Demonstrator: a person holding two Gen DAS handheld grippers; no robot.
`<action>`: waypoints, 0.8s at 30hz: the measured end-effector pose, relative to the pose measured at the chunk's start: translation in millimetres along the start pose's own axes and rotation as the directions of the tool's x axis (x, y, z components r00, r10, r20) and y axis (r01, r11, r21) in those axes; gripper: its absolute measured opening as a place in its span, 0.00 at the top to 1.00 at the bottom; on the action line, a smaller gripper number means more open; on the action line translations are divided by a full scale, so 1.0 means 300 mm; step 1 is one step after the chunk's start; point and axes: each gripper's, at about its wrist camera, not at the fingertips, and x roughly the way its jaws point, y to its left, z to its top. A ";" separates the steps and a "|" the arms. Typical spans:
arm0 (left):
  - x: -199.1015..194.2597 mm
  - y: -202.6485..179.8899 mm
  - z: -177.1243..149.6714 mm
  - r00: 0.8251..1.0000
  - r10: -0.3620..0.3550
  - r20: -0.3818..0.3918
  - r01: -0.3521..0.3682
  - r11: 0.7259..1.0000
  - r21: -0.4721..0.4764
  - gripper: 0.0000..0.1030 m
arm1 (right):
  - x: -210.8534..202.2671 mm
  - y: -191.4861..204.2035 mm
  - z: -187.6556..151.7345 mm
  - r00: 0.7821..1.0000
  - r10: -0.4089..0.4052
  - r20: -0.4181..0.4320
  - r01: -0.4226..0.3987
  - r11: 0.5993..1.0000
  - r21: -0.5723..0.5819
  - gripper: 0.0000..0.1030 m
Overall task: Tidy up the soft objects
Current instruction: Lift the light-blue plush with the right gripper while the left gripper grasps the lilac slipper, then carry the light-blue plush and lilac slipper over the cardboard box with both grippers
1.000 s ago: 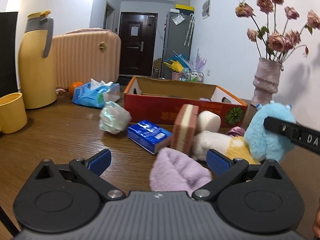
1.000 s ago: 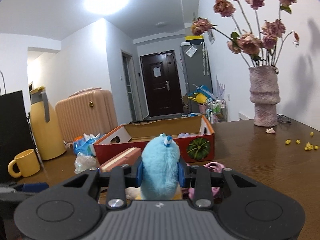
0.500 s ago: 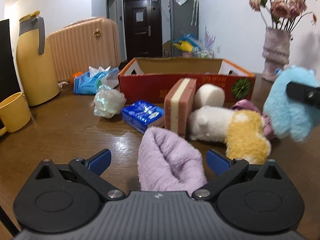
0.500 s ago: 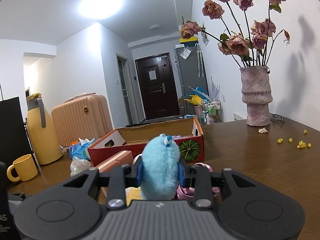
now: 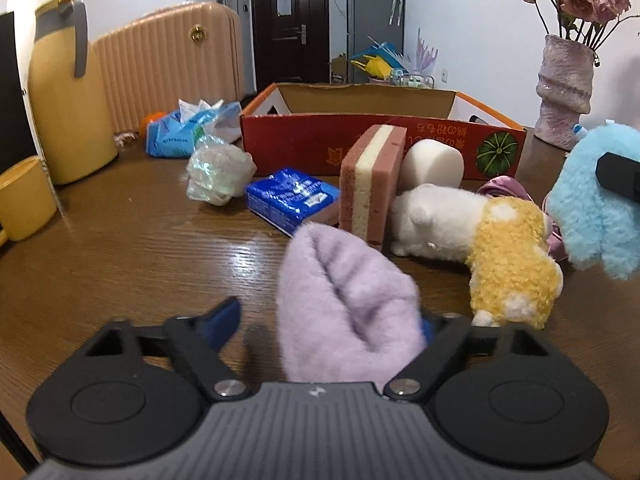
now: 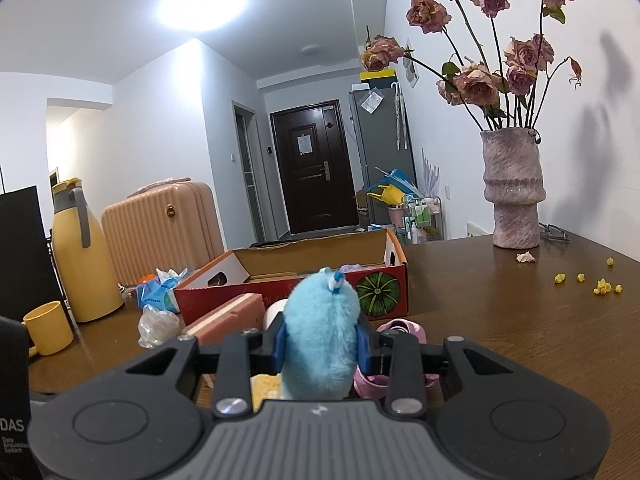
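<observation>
Since a second ago the left gripper has dipped and slid in over the lilac fluffy cloth, and its wide-spread jaws are now closing around it. The cloth sits between them; the right-side finger is buried against the fluff, while the blue pad on the other side is apart from it, so no full pinch yet.

Over on the other side, the right gripper is clamped on the blue plush toy, both blue pads pressed into its fur, the toy held up off the table.

Moving outward in the left view: just beyond the cloth, a white-and-yellow plush lies on its side on the wooden table, its head against a pink-and-cream sponge standing on edge. A white foam block leans behind that, a blue tissue pack lies just left of the sponge, and a crumpled clear bag sits near it. Behind them all stands the red cardboard box, open-topped. Far right, the pink vase of dried roses.
</observation>
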 end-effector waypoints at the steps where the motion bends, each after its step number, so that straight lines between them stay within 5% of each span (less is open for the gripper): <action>1: 0.004 0.003 0.001 1.000 -0.011 -0.008 0.011 1.000 -0.006 0.48 | 0.000 0.000 0.000 1.000 0.000 0.000 0.000 1.000 0.000 0.69; 5: 0.014 0.016 0.000 0.998 -0.055 -0.029 0.054 0.998 -0.025 0.63 | 0.000 0.000 -0.001 1.000 -0.001 -0.001 0.001 1.000 -0.001 0.69; 24: -0.055 0.062 0.015 0.992 -0.100 0.070 0.104 0.993 -0.056 0.65 | 0.009 -0.004 -0.003 1.000 -0.023 -0.003 0.023 1.000 -0.007 0.69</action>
